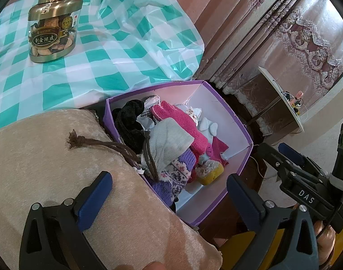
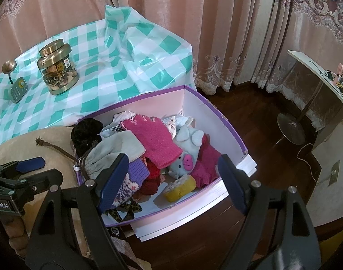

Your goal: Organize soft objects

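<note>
Purple cardboard forms the box [image 2: 218,117], white inside, which sits open between a beige cushion [image 1: 47,168] and the dark wooden floor [image 2: 261,103]. Soft things fill its left half in a loose heap: a pink knitted glove [image 2: 155,137] lies on top, a grey pouch [image 2: 117,150] with a brown drawstring [image 1: 99,144] leans over the rim onto the cushion, and a black fuzzy item [image 2: 86,132] sits at the far left corner. Beside the glove lies a pale blue pig toy [image 2: 185,155], with a yellow slipper-like piece [image 2: 180,187] near the front wall and a purple patterned knit [image 2: 131,180] under the pouch.

Both tools hover with nothing between their pads. The left gripper [image 1: 169,195] is spread wide over the cushion and the box's near corner; the right gripper [image 2: 173,184] is likewise released, above the heap.

Behind the box a surface under a teal checked cloth [image 2: 92,85] carries a brass-lidded jar [image 2: 57,67].
</note>
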Demonstrator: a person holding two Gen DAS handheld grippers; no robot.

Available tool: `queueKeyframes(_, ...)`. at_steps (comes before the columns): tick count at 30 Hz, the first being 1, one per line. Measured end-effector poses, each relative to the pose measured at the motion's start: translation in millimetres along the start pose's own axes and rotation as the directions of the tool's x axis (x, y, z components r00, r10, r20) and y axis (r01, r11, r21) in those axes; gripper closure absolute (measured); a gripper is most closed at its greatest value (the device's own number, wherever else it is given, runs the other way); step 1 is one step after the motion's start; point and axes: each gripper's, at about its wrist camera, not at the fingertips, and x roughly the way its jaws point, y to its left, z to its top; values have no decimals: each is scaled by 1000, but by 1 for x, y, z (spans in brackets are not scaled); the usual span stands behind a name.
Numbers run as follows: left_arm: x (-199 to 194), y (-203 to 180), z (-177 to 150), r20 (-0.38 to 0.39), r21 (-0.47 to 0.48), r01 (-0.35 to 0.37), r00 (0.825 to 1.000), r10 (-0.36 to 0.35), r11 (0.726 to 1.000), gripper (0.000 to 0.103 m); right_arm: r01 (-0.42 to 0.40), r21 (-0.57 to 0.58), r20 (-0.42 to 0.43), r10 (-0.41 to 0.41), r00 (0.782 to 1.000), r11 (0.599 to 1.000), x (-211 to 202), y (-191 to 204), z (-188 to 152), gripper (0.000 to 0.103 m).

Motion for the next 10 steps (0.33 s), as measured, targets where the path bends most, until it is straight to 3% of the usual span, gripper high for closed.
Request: queueKeyframes(10, 3, -1, 1, 3, 9, -9, 1000, 9, 1000, 0, -1, 11, -5, 1, 1000, 1000, -1, 1, -2, 19)
